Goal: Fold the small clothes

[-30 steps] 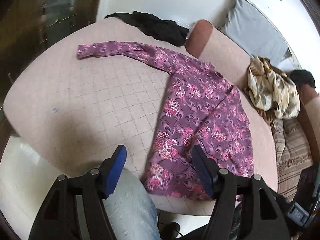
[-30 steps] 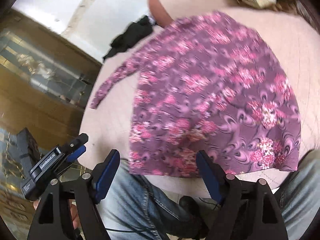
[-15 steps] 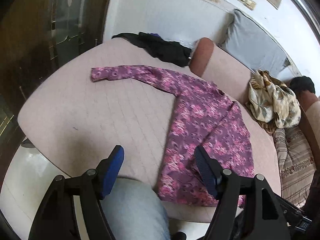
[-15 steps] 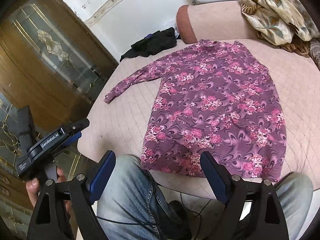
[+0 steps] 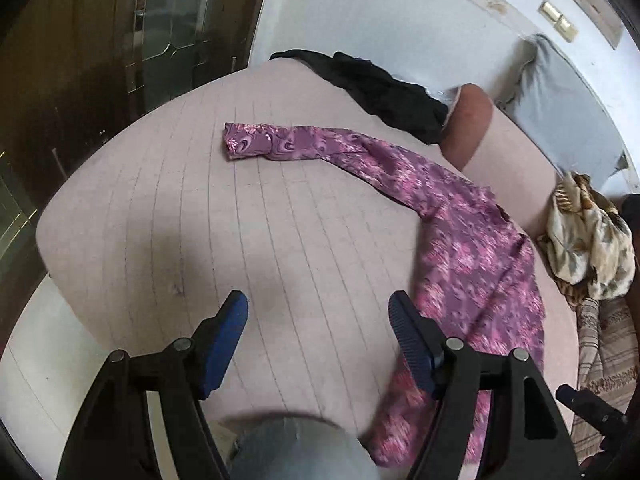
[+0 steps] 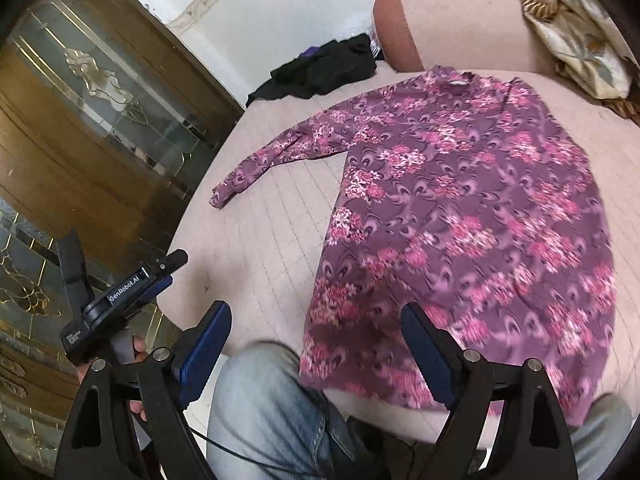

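Note:
A purple floral long-sleeved top (image 6: pixel 460 216) lies flat on the pink quilted cushion (image 6: pixel 260 240), one sleeve (image 5: pixel 288 145) stretched out to the left. It also shows in the left wrist view (image 5: pixel 472 248). My left gripper (image 5: pixel 318 322) is open and empty above the bare cushion, left of the top's hem. My right gripper (image 6: pixel 316 338) is open and empty above the near hem of the top. The left gripper also shows at the left of the right wrist view (image 6: pixel 120 304).
A black garment (image 5: pixel 384 92) lies at the cushion's far edge. A beige patterned cloth (image 5: pixel 592 236) is heaped on the sofa at the right. A grey pillow (image 5: pixel 568 112) leans on the wall. The person's jeans-clad knee (image 6: pixel 264 408) is at the front edge. A wooden glass door (image 6: pixel 100 120) stands left.
Both grippers have swung left and forward over the cushion. The left view now centres on bare cushion and the sleeve. The top has not moved. Both stay open.

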